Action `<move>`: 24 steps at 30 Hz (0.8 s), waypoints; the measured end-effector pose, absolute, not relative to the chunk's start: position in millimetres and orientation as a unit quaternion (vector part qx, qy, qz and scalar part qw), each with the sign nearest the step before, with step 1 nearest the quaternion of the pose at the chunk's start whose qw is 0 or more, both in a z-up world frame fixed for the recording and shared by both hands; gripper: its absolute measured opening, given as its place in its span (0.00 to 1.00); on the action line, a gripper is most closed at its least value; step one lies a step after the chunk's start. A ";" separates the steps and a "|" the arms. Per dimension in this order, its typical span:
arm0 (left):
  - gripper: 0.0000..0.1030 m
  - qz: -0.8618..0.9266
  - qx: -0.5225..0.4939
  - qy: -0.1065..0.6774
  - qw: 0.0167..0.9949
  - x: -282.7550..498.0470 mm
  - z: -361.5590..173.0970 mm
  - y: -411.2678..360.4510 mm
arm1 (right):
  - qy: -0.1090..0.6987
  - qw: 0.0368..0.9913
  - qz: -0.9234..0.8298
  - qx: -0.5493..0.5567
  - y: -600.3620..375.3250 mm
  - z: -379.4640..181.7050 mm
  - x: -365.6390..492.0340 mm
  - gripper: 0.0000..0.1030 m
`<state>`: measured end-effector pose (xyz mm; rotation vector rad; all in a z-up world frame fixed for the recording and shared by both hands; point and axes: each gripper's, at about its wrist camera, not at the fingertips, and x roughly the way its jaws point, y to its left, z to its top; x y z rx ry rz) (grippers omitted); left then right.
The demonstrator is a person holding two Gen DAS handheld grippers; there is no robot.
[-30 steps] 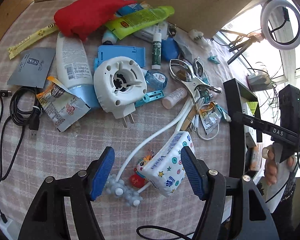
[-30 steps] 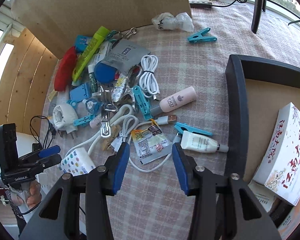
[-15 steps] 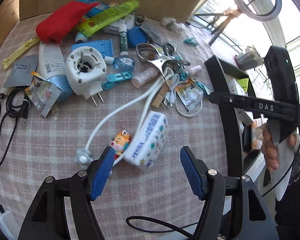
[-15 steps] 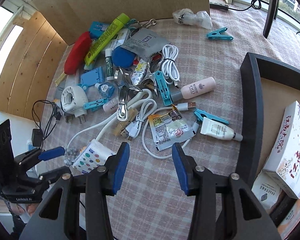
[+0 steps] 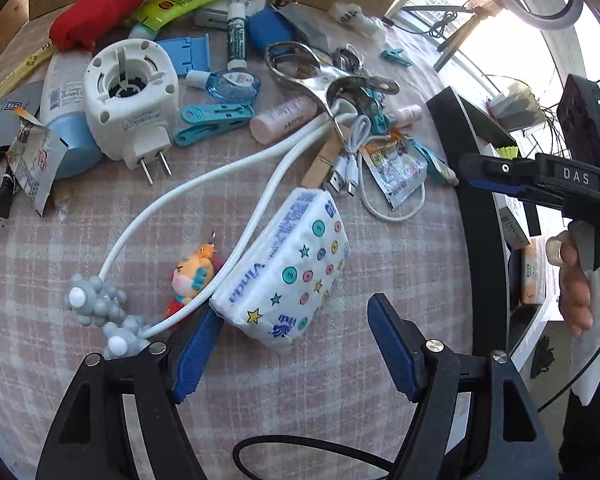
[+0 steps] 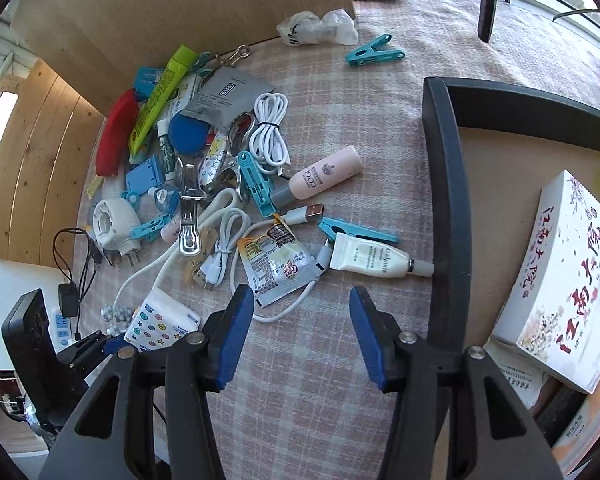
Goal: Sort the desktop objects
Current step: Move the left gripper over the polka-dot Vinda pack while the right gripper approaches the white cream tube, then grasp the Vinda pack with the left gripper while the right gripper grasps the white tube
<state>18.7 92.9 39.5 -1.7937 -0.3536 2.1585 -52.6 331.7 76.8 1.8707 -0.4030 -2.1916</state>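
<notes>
plaid tablecloth (image 6: 320, 400) under tissue pack (image 5: 288, 276), cables, clips, tubes

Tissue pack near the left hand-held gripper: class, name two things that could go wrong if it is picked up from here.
1. The white cable lies against the tissue pack; the opening left hand-held gripper could snag it and drag the cartoon charm.
2. The pack is soft, so a hard squeeze may crush it.

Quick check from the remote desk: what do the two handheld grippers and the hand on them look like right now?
Both are black plastic frames with silver pivot screws and ridged blue pads. The left gripper has a black cable looping beneath it. The right gripper, seen side-on from the left wrist view, carries white "DAS" lettering and a black box with a small green light. The hand on its handle wears a pale ring; what the person wears is unclear.
</notes>
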 end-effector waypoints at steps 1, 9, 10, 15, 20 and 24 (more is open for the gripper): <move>0.70 0.759 -0.622 -0.120 0.147 13.4 40.1 88.8 | -0.142 0.114 -0.748 0.638 333.6 76.7 -54.1 0.48; 0.70 0.768 -0.615 -0.092 0.153 -6.7 50.4 81.5 | -0.089 0.109 -0.753 0.642 331.6 72.6 -76.7 0.48; 0.71 0.768 -0.615 -0.075 0.160 -4.1 51.9 88.4 | -0.071 0.108 -0.754 0.644 330.4 71.2 -80.6 0.48; 0.71 0.767 -0.616 -0.006 0.179 1.5 50.4 118.9 | -0.034 0.112 -0.738 0.665 326.8 58.6 -92.9 0.48; 0.72 0.763 -0.620 0.007 0.183 -3.7 45.1 128.3 | -0.020 0.106 -0.728 0.677 321.6 48.5 -98.5 0.48; 0.72 0.761 -0.622 0.017 0.183 -5.2 42.4 131.6 | -0.033 0.094 -0.715 0.692 326.1 43.1 -94.3 0.50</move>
